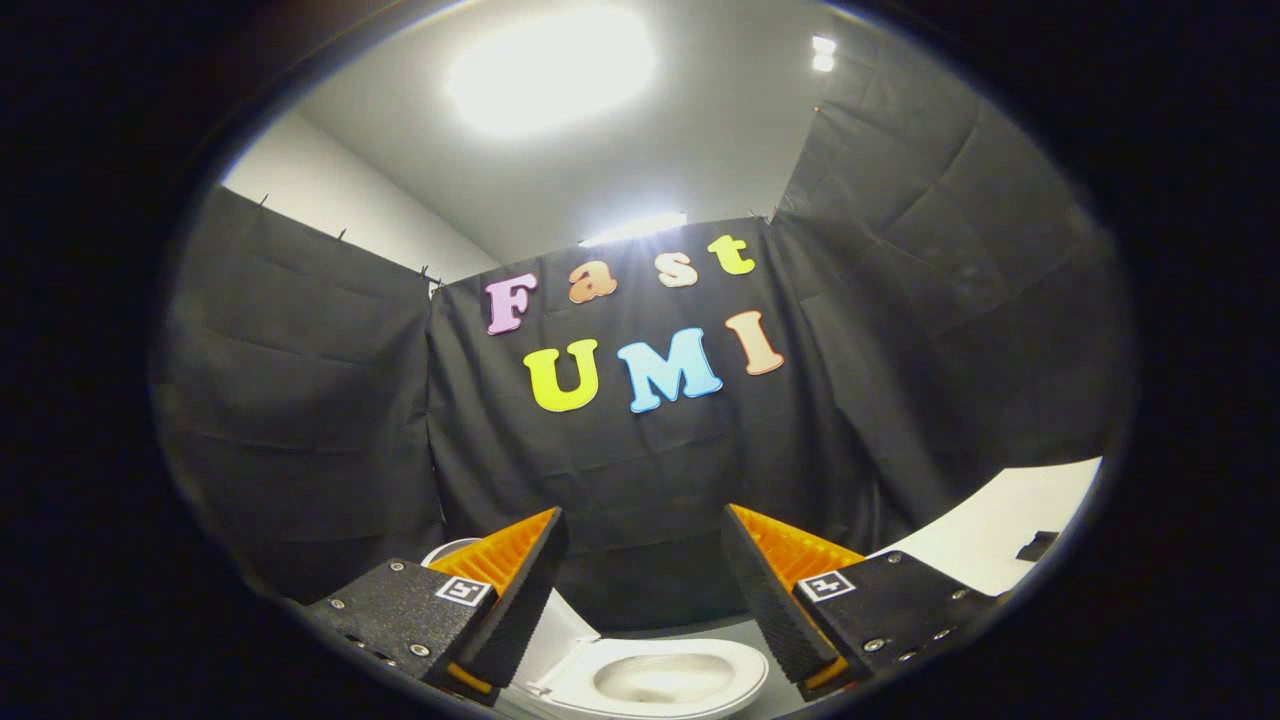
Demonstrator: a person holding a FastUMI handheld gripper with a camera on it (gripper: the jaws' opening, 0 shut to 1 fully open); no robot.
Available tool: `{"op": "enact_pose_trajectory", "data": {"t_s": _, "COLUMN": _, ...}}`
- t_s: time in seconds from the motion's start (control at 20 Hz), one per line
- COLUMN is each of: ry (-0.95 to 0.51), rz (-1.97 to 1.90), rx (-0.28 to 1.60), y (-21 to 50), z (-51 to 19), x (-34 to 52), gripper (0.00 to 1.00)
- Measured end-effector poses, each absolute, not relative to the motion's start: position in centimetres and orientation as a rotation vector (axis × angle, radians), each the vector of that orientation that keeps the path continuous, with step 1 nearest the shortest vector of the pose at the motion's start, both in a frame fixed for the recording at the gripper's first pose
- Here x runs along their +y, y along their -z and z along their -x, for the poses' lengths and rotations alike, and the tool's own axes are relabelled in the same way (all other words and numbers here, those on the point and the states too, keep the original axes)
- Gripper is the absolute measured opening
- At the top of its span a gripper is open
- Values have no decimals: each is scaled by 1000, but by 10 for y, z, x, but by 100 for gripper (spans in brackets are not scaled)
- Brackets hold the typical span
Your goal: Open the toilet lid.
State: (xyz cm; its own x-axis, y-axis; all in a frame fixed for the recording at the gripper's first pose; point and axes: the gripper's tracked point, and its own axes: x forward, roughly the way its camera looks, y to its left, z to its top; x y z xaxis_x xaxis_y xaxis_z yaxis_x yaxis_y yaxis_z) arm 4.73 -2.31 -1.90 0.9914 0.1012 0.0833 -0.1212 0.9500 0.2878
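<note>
Standing raised behind the left finger, low in the frame, the lid leans back from the bowl, whose seat shows bare between the fingers. That suggests the opening is done. The gripper hangs above with fingers spread wide, holding nothing. A white surface sits at lower right.
</note>
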Motion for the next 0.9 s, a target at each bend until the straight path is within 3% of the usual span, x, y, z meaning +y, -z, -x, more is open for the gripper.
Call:
{"op": "enact_pose_trajectory", "data": {"t_s": 0.5, "ry": -30, "rz": -194, "rx": 6, "y": 55, "z": -53, "x": -56, "gripper": 95}}
{"op": "enact_pose_trajectory", "data": {"t_s": 0.9, "ry": -43, "rz": -99, "rx": -14, "y": 31, "z": -72, "x": -39, "gripper": 96}}
